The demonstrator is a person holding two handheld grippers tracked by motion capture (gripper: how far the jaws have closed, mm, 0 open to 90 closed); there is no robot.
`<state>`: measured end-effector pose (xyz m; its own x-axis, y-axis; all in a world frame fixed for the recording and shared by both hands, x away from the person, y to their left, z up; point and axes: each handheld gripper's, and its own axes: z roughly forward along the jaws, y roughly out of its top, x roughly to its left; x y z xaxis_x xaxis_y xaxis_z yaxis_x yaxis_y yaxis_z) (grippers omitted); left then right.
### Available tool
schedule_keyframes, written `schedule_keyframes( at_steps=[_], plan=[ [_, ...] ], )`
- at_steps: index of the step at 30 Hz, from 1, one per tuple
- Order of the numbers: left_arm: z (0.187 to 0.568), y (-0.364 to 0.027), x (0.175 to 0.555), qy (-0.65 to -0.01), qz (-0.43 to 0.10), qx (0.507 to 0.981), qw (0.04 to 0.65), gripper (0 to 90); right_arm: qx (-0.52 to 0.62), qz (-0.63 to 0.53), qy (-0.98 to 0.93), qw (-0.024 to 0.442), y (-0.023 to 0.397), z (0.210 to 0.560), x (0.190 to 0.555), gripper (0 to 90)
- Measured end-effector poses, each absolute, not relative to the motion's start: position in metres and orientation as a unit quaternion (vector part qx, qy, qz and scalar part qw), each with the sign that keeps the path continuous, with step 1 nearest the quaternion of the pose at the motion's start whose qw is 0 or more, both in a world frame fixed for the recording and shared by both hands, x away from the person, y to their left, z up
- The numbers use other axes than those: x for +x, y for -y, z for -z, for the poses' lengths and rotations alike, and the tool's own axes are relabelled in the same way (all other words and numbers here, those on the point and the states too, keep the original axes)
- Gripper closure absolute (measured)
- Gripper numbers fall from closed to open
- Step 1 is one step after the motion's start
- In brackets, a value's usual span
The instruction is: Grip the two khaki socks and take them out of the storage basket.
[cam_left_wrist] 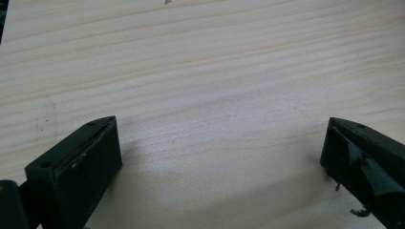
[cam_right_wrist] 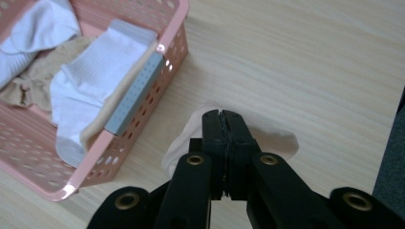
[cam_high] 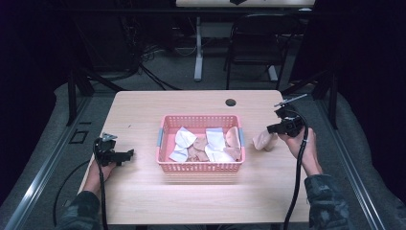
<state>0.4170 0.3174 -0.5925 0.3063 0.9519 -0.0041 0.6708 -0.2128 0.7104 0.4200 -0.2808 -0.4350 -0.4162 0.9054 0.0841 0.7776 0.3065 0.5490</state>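
Wooden table (cam_high: 143,191), pink basket (cam_high: 201,166): no writing.

Beige sock (cam_right_wrist: 274,140), crumpled, on table just right of pink basket (cam_right_wrist: 143,95).

Overhead light falls evenly on the pale wooden worktop (cam_high: 143,191), the room around it sinks into darkness, and the pink plastic basket (cam_high: 201,166) casts a soft, blurred shadow.

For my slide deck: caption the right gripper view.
Right gripper shut on a beige sock beside the pink basket of socks.
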Motion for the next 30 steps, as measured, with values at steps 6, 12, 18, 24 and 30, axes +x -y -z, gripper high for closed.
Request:
schedule_keyframes(
  at_steps=[6, 12, 18, 24, 30],
  plan=[
    [0.592, -0.317, 0.417, -0.544, -0.225, 0.746, 0.312, 0.0, 0.536, -0.237, -0.802, 0.117, 0.284, 0.458, 0.423, 88.6],
    [0.592, -0.317, 0.417, -0.544, -0.225, 0.746, 0.312, 0.0, 0.548, -0.216, -0.8, 0.113, 0.287, 0.476, 0.426, 83.3],
    [0.593, -0.317, 0.417, -0.543, -0.225, 0.746, 0.313, 0.0, 0.548, -0.229, -0.798, 0.107, 0.292, 0.476, 0.423, 56.1],
    [0.593, -0.317, 0.417, -0.543, -0.225, 0.746, 0.313, 0.0, 0.544, -0.241, -0.797, 0.103, 0.289, 0.465, 0.419, 34.5],
    [0.592, -0.317, 0.417, -0.543, -0.225, 0.746, 0.313, 0.0, 0.518, -0.258, -0.809, 0.103, 0.268, 0.452, 0.411, 30.7]
  ],
)
